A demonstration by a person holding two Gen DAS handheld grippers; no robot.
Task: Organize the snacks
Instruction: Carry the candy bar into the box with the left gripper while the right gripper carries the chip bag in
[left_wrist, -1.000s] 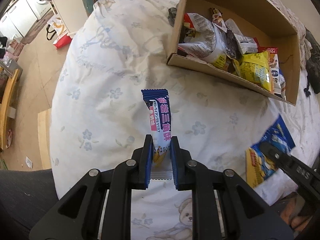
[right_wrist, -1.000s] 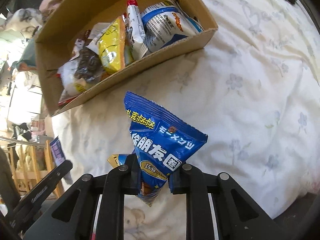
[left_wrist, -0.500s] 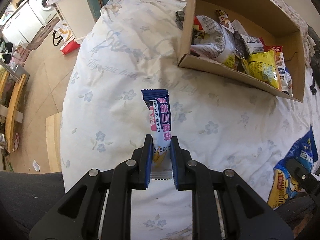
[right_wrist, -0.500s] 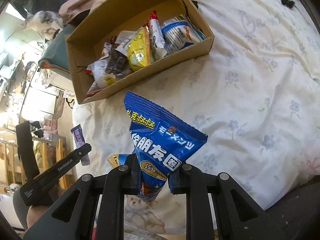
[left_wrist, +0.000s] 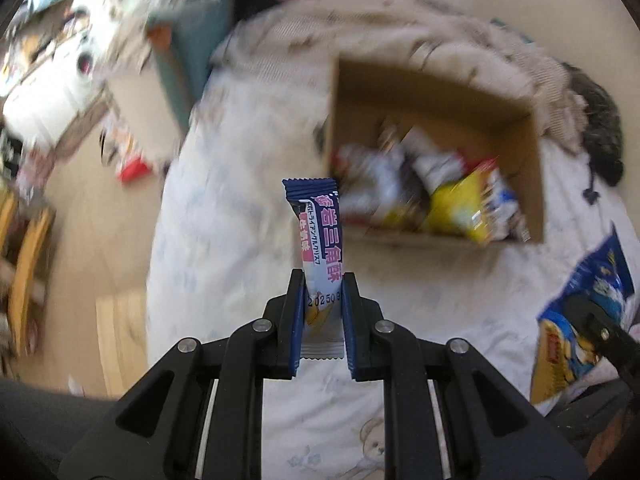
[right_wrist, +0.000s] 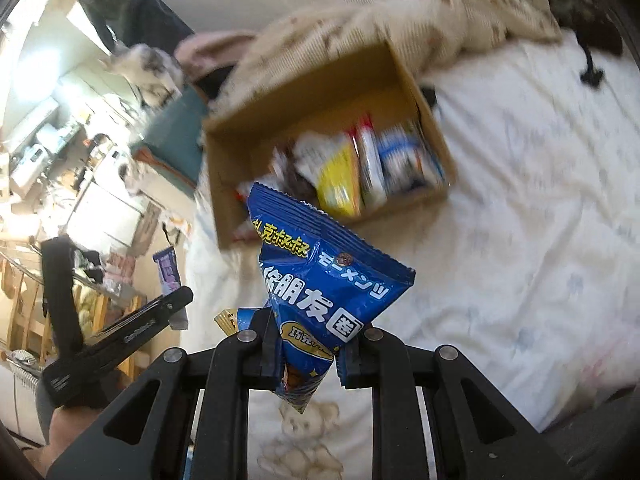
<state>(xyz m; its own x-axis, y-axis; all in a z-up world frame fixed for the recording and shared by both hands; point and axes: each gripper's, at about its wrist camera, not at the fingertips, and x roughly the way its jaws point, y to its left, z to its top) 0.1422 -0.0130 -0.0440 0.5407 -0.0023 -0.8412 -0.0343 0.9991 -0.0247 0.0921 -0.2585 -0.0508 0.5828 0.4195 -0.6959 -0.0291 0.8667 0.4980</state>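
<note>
My left gripper (left_wrist: 322, 280) is shut on a slim navy and white snack bar (left_wrist: 318, 236), held upright high above the bed. My right gripper (right_wrist: 308, 320) is shut on a blue snack bag (right_wrist: 324, 284); that bag also shows at the right edge of the left wrist view (left_wrist: 580, 312). An open cardboard box (left_wrist: 536, 160) with several snack packets lies on the bed ahead of both grippers; it also shows in the right wrist view (right_wrist: 312, 92). The left gripper and its bar (right_wrist: 170, 270) show at the left of the right wrist view.
The bed has a white floral sheet (left_wrist: 224, 208) and a beige blanket (left_wrist: 440, 28) behind the box. A dark cat (left_wrist: 600, 128) lies at the far right. The floor, a teal chair (left_wrist: 192, 52) and furniture lie left of the bed.
Both grippers have risen and pulled back from the bed, still holding their snacks. The box now looks smaller and farther off, and the views are blurred by motion.
</note>
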